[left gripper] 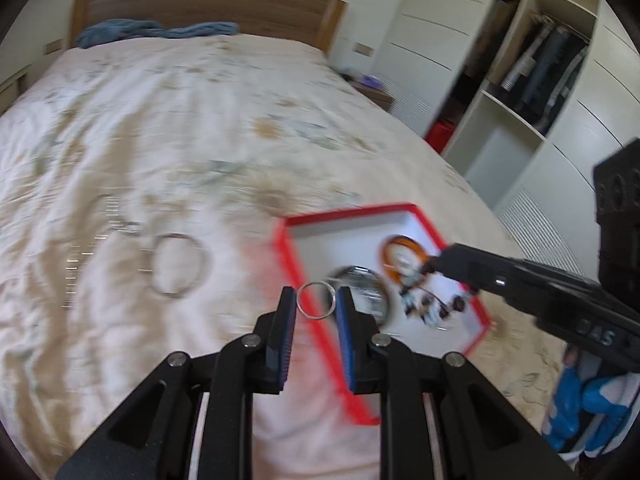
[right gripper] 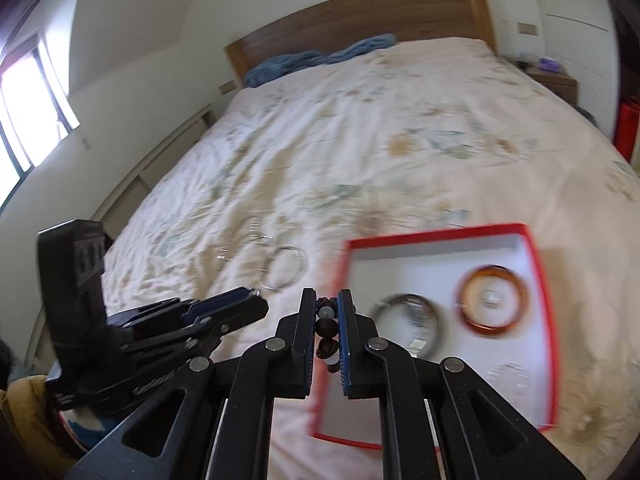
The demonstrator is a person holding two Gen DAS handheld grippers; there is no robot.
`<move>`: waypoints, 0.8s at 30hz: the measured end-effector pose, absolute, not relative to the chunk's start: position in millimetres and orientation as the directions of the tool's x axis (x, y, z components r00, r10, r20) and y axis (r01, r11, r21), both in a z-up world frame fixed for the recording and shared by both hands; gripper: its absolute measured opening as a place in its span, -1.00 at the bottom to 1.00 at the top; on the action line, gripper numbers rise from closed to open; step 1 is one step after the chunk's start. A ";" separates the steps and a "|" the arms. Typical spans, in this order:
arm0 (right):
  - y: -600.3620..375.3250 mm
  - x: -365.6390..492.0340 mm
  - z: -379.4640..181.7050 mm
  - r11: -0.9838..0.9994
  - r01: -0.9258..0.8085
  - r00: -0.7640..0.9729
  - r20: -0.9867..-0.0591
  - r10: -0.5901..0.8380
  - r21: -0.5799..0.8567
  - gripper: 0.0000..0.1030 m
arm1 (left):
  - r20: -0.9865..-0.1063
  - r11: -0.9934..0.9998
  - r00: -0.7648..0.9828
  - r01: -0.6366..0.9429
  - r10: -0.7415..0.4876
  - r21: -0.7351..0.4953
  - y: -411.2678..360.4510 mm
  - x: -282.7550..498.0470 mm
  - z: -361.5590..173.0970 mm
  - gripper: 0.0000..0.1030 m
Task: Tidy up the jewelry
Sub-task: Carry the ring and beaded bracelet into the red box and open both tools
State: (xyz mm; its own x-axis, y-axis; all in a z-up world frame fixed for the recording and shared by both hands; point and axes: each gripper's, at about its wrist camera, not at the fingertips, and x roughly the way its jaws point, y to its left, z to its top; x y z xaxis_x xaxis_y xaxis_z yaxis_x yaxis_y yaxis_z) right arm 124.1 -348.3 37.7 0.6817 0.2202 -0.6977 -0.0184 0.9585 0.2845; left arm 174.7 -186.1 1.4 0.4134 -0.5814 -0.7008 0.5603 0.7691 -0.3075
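Note:
My left gripper (left gripper: 316, 300) is shut on a thin silver ring bangle (left gripper: 317, 301), held over the left rim of a red-edged white box (left gripper: 304, 222). My right gripper (right gripper: 325, 312) is shut on a beaded bracelet (right gripper: 325, 326) with dark and pale beads, above the box's left edge (right gripper: 436, 234). In the left wrist view the bracelet (left gripper: 428, 300) hangs from the right gripper (left gripper: 434, 266) over the box. An orange bangle (right gripper: 494, 300) and a silver bangle (right gripper: 410, 320) lie inside the box. Another silver bangle (left gripper: 178, 266) lies on the bedspread to the left.
The box sits on a floral bedspread (left gripper: 160, 120) near the bed's foot. A thin chain (left gripper: 116, 216) lies beyond the loose bangle. A blue blanket (left gripper: 152, 32) is by the wooden headboard. An open wardrobe (left gripper: 520, 80) stands to the right, a window (right gripper: 24, 112) to the left.

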 end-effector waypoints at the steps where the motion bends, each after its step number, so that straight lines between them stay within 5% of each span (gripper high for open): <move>1: -358.1 120.9 33.6 0.959 -0.002 0.680 -0.703 0.208 0.283 -0.80 | -0.704 0.758 0.396 0.572 -0.589 -0.312 -197.0 170.3 -0.9 -0.64; 11: -433.7 96.5 -24.2 0.942 0.155 0.627 -0.766 0.140 0.299 -0.80 | -0.782 0.688 0.245 0.662 -0.573 -0.297 -292.4 135.8 -46.6 -0.63; 24: -462.4 77.4 -34.6 0.930 0.207 0.620 -0.776 0.114 0.302 -0.63 | -0.833 0.719 0.223 0.643 -0.506 -0.264 -307.4 134.0 -69.5 -0.62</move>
State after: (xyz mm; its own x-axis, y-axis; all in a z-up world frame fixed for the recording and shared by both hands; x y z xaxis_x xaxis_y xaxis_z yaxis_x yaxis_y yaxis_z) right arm 77.4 -462.4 -34.6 0.6204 0.1142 -0.7760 0.2071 0.9304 0.3025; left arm 134.0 -307.4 -69.5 0.2235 -0.5064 -0.8329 0.6433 0.7185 -0.2642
